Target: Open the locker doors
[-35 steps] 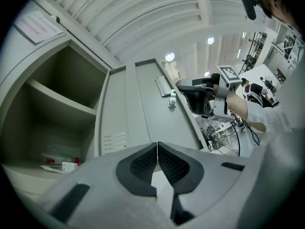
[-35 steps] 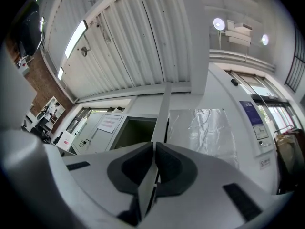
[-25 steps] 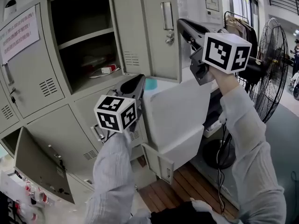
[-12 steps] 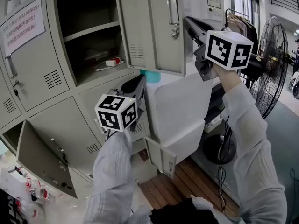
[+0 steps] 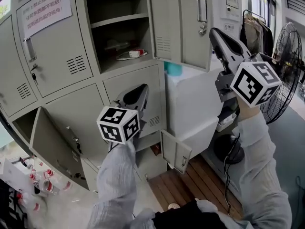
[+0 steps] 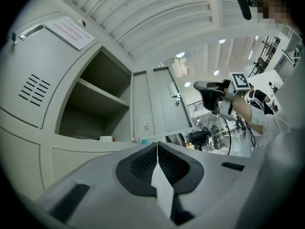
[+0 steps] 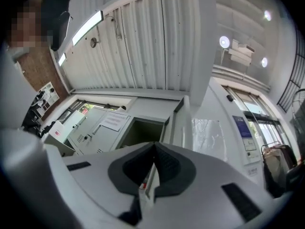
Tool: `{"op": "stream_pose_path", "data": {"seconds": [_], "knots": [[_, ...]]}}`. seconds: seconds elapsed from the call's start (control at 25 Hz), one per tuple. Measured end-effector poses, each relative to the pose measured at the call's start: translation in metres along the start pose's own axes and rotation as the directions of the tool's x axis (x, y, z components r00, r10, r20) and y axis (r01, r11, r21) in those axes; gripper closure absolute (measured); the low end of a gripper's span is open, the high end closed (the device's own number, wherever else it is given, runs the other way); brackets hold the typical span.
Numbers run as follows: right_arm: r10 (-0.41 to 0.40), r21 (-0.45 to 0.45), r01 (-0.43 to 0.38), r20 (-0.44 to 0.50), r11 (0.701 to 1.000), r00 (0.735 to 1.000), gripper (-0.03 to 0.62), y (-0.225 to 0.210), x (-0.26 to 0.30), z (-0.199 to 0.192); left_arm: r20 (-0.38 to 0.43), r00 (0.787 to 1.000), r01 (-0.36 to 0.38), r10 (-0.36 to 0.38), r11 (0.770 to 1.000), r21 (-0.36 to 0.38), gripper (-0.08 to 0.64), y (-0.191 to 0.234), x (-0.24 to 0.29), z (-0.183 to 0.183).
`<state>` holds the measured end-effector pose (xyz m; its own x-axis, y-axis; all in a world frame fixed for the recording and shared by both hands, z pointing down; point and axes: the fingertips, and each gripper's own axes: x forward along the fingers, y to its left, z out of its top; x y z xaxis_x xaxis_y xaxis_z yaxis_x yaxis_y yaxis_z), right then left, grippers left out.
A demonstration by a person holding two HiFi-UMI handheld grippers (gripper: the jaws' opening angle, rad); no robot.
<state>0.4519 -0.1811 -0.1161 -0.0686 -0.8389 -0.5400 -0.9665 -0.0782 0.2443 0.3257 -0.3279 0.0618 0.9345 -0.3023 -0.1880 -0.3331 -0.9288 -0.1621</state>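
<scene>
head view: facing a bank of grey lockers (image 5: 14,89). noting the upper locker door (image 5: 181,27) at 12 o'clock, hanging wide open with its handle (image 5: 202,8) turned outward. seeing into the open compartment at 11 o'clock, holding a shelf (image 5: 119,19) and a small red-and-white box (image 5: 137,53). logging two more doors as open: a lower door (image 5: 50,144) tilting out at 8 o'clock and a small bottom door (image 5: 176,151) at 5 o'clock. marking the door under the paper notice (image 5: 43,8) at 10 o'clock as closed.

finding the left gripper (image 5: 142,87) near centre, pointing at the closed middle door (image 5: 143,75); not managing to tell contact from here. left gripper view: reading its jaws as pressing together, gripping nothing.

finding the right gripper (image 5: 213,31) at 2 o'clock, just right of the upper locker door's free edge and apart from it. right gripper view: reading its jaws as closing fully, gripping nothing.

spotting a standing fan (image 5: 286,66) at 3 o'clock and a white cabinet (image 5: 193,104) sitting below the open upper door.
</scene>
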Motion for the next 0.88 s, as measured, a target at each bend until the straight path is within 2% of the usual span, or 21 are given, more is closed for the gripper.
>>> {"op": "stream_pose_path", "data": {"seconds": [0.16,0.32,0.44,0.64,0.88], "knots": [[0.078,0.099,-0.074,-0.031,0.992,0.996,0.592,0.045,-0.010,-0.025,-0.019,1.000,-0.011,0.011,0.999,-0.030,0.551,0.007,-0.035,-0.015],[0.118,0.148,-0.104,-0.091,0.984,0.989,0.591,0.092,-0.029,-0.066,-0.036,0.999,0.000,-0.001,0.999,-0.034,0.549,0.004,-0.070,-0.035],[0.112,0.182,-0.086,-0.138,0.980,0.984,0.591,0.123,-0.048,-0.098,-0.046,0.999,0.002,-0.002,1.000,-0.014,0.551,0.002,-0.094,-0.049],[0.073,0.227,-0.022,-0.221,0.974,0.973,0.591,0.157,-0.086,-0.142,-0.059,0.998,0.004,-0.007,0.999,-0.044,0.550,-0.003,-0.129,-0.079],[0.066,0.266,0.008,-0.266,0.964,0.962,0.592,0.194,-0.124,-0.161,-0.066,0.998,-0.003,-0.002,0.996,-0.085,0.549,-0.006,-0.164,-0.106]]}}
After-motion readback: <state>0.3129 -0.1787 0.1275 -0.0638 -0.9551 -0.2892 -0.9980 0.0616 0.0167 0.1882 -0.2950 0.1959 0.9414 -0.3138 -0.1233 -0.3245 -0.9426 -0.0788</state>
